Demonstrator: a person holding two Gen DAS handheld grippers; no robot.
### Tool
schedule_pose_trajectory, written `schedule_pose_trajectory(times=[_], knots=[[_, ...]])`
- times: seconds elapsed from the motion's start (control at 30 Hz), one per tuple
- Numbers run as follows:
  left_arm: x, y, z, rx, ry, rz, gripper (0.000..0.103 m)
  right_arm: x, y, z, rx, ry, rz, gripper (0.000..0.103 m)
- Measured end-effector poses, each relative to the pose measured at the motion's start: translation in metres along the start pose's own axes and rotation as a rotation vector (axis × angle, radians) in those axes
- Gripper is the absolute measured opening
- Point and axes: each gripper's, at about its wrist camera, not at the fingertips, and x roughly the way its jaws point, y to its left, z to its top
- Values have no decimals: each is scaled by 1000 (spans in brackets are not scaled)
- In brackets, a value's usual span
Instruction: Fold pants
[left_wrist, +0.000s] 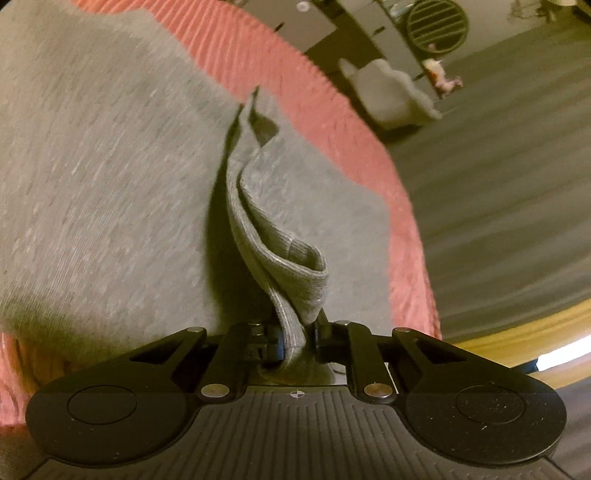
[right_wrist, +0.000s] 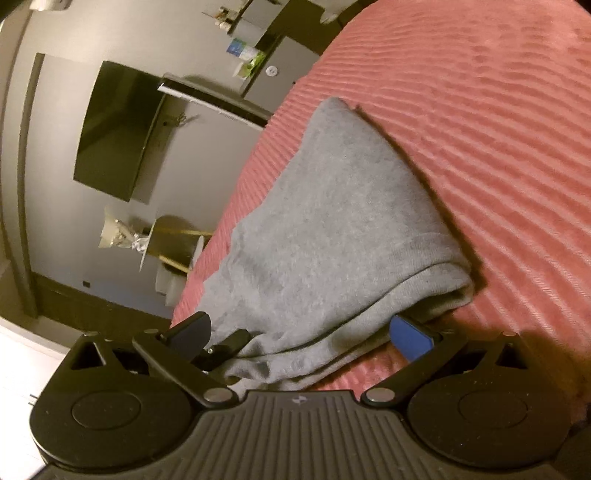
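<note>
Grey knit pants (left_wrist: 110, 177) lie on a pink ribbed bedspread (left_wrist: 303, 74). My left gripper (left_wrist: 295, 341) is shut on a ribbed cuff or band (left_wrist: 295, 266) of the pants, which stands up as a fold between the jaws. In the right wrist view the pants (right_wrist: 325, 221) lie folded on the bedspread (right_wrist: 498, 147). My right gripper (right_wrist: 299, 336) is open, its jaws spread wide around the near folded edge. The blue right finger (right_wrist: 410, 336) sits under the fold's lip; the dark left finger (right_wrist: 192, 328) is beside the cloth.
The bed edge runs close to the pants on both views. Beyond it are grey floor (left_wrist: 498, 184), a round dark fan (left_wrist: 437, 24), a wall-mounted television (right_wrist: 114, 133), a shelf (right_wrist: 214, 99) and a small table (right_wrist: 173, 236).
</note>
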Motion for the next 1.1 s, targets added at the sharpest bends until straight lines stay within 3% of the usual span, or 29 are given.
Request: schedule_pose_trajectory(times=[0.2, 0.4, 0.5, 0.57, 0.67, 0.83, 0.87, 0.93, 0.97, 1.0, 1.03, 1.1], knots=[[-11, -1, 1, -10, -35, -22, 15, 25, 7, -7, -29, 51, -15, 103], [-32, 6, -4, 4, -68, -3, 15, 11, 6, 0, -20, -86, -43, 103], [-35, 12, -6, -4, -73, 34, 15, 3, -5, 3, 23, -141, -88, 103], [-34, 15, -6, -8, -73, 81, 14, 1, -19, 4, 102, -169, -176, 103], [-30, 21, -10, -2, -38, 147, 14, 0, -31, 7, 212, -162, -180, 102], [-34, 14, -15, 51, -24, 247, 14, 3, 2, 9, -6, -52, -355, 102], [-39, 12, -17, 67, -32, 265, 16, 1, 12, 10, -67, -34, -355, 102], [-51, 10, -21, 88, -59, 315, 30, -5, 30, 11, -173, -15, -305, 102], [-59, 7, -23, 103, -93, 352, 46, -8, 37, 12, -216, -12, -290, 102], [-67, 4, -24, 119, -139, 396, 57, -8, 46, 13, -271, -11, -281, 102], [-75, 0, -25, 141, -191, 440, 61, -5, 57, 15, -333, -18, -282, 102], [-89, -8, -25, 194, -277, 507, 85, 9, 74, 16, -436, -22, -316, 102]])
